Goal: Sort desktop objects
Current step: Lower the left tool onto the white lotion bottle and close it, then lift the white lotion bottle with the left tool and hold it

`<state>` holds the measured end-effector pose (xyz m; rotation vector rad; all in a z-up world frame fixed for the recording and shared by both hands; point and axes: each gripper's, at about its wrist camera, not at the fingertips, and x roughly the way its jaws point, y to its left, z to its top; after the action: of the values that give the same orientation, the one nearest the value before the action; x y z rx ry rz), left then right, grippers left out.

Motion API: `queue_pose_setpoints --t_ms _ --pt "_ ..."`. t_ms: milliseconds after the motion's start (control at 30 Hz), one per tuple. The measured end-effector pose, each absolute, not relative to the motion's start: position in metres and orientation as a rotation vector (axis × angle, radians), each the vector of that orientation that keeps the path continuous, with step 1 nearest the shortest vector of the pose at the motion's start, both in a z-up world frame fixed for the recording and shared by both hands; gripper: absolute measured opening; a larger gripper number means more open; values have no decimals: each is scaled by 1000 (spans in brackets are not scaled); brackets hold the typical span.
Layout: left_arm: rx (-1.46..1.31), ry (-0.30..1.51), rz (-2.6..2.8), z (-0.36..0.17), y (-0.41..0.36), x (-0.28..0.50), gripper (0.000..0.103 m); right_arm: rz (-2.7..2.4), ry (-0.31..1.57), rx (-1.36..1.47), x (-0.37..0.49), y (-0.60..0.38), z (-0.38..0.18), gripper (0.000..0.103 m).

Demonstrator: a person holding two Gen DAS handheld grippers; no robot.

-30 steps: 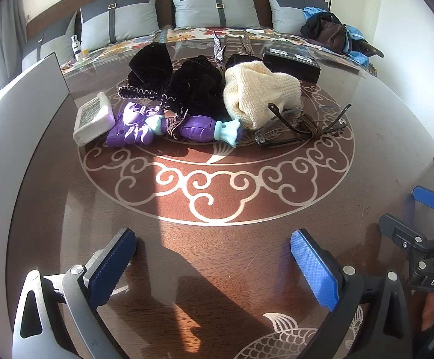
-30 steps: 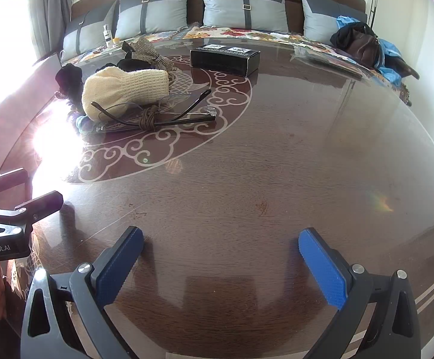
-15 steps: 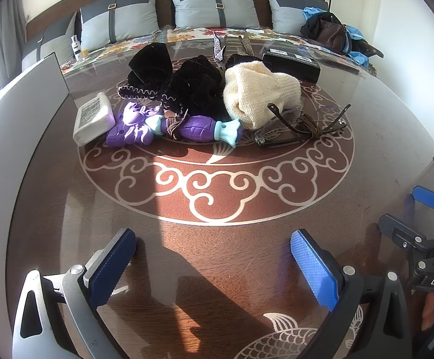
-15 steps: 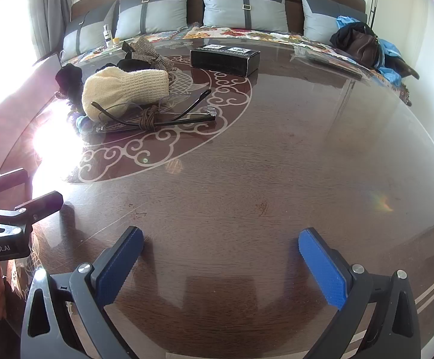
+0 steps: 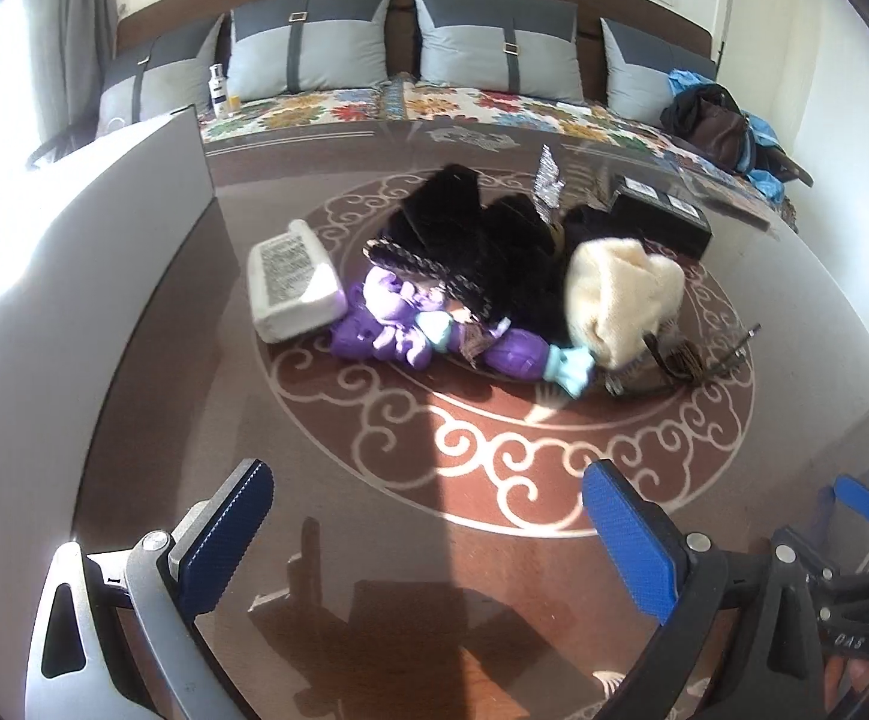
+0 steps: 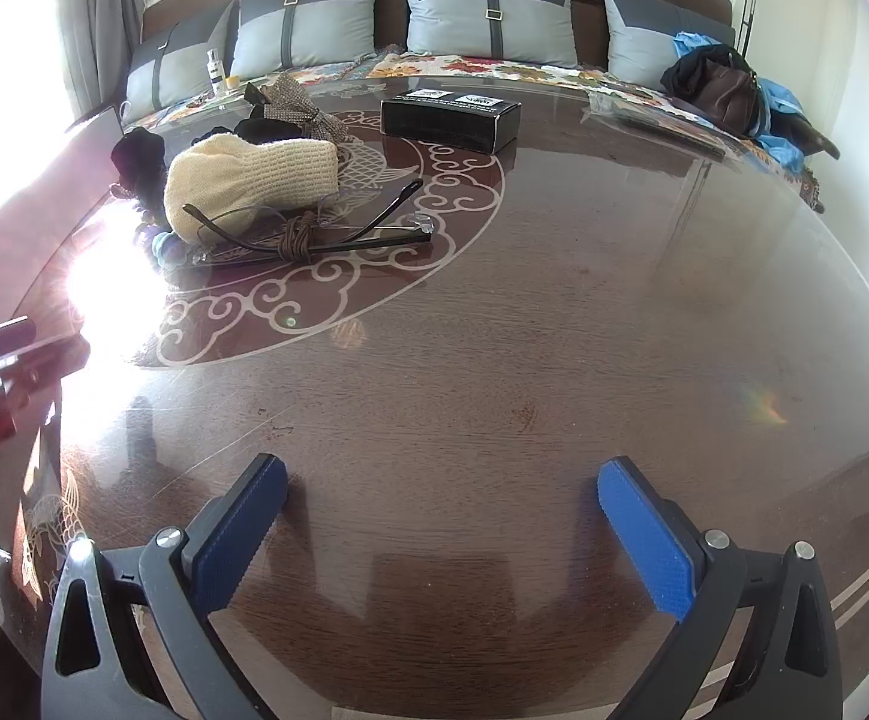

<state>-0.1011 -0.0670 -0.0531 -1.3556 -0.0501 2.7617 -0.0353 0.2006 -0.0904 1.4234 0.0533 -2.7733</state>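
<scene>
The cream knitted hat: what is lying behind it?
Behind the cream knitted hat sit black fabric items and a glittery bow. The hat hides their lower parts and anything beneath.

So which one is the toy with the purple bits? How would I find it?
Look at the round swirly pattern in the middle of the brown table, where a heap of things lies. At the near edge of the heap, beside the white box and in front of the black clothes, lies the purple toy. It is the only thing there that is purple with light blue parts.
</scene>
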Motion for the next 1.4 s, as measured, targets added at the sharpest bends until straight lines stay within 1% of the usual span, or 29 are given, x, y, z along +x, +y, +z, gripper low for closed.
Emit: queue_pose_setpoints --t_ms 133,267,533,700,733,767,800,833,933,1067,1167,1300,1333,1367,1400 --pt "-1460 -250 2793 -40 -108 -159 103 -2773 53 1424 -35 201 -91 103" --pt "-1544 -341 2766 -46 -130 -203 103 -2773 53 1424 -36 201 -91 103" --pt "-1730 -349 2705 -79 -141 -253 103 -2773 53 1424 -36 201 -90 103" --pt "-1728 -163 2747 -85 -131 -255 103 -2773 52 1424 -36 201 -91 103" --pt "-1703 -126 2770 -84 -130 -251 90 -2774 52 1424 -36 201 -90 103" --pt "-1659 -100 2788 -82 -130 -246 73 -2774 52 1423 -35 201 -90 103" --pt "-1627 -84 2798 -80 -132 -241 65 -2774 52 1424 -35 201 -90 103" --pt "-1605 -86 2802 -79 -134 -235 51 -2774 51 1424 -35 201 -91 103" --pt "-1581 -120 2806 -78 -139 -213 51 -2774 52 1424 -35 201 -90 103" --pt "-1520 -55 2819 -81 -132 -157 51 -2774 51 1424 -35 201 -90 103" --pt "-1476 -47 2825 -81 -127 -109 51 -2774 51 1424 -35 201 -90 103" --pt "-1431 -17 2819 -83 -119 -70 52 -2774 51 1424 -36 201 -90 103" --pt "-1423 -12 2809 -84 -117 -67 59 -2774 51 1424 -36 201 -90 103" --pt "-1424 -2 2788 -85 -115 -67 76 -2774 51 1424 -36 201 -90 103" --pt "-1437 17 2767 -87 -112 -66 85 -2774 51 1424 -36 201 -90 103"
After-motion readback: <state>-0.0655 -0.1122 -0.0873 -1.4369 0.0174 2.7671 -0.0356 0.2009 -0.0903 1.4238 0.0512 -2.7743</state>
